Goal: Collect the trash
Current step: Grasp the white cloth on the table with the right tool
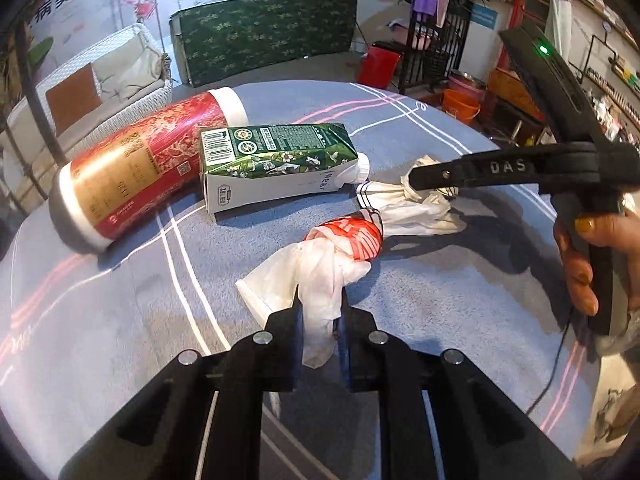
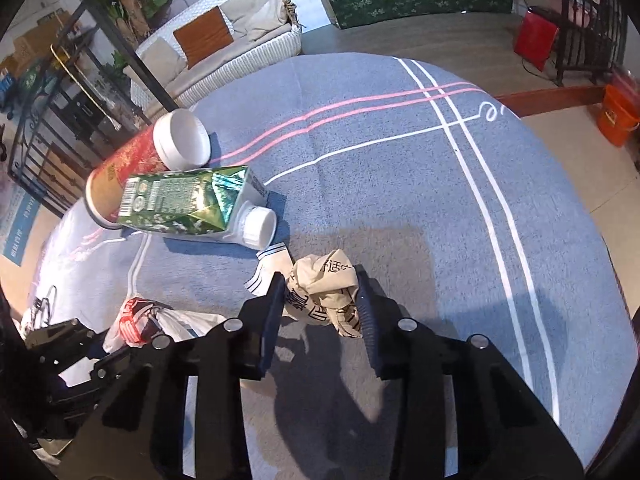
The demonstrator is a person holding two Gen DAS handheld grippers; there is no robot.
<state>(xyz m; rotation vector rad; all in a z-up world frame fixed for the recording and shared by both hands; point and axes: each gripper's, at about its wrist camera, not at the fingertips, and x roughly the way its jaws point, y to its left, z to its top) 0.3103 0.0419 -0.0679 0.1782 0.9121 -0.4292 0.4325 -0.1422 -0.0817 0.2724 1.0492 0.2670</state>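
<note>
My left gripper [image 1: 320,304] is shut on a crumpled white wrapper with a red printed part [image 1: 340,248], which lies on the blue-grey tablecloth [image 1: 440,300]. In the right wrist view the same wrapper [image 2: 136,316] shows at lower left. My right gripper [image 2: 320,296] has its pads pressed on both sides of a crumpled paper ball with black print [image 2: 324,288]. From the left wrist view its finger [image 1: 440,176] lies over that white paper [image 1: 420,208]. A green carton with a white cap [image 1: 276,160] [image 2: 192,204] and a red canister [image 1: 136,176] [image 2: 128,156] lie on their sides behind.
A white striped scrap [image 2: 268,268] lies beside the paper ball. A person's hand [image 1: 580,264] holds the right gripper's handle. Beyond the table edge are a white wicker sofa [image 2: 224,48], a red bin [image 2: 534,38] and an orange bucket [image 2: 618,114].
</note>
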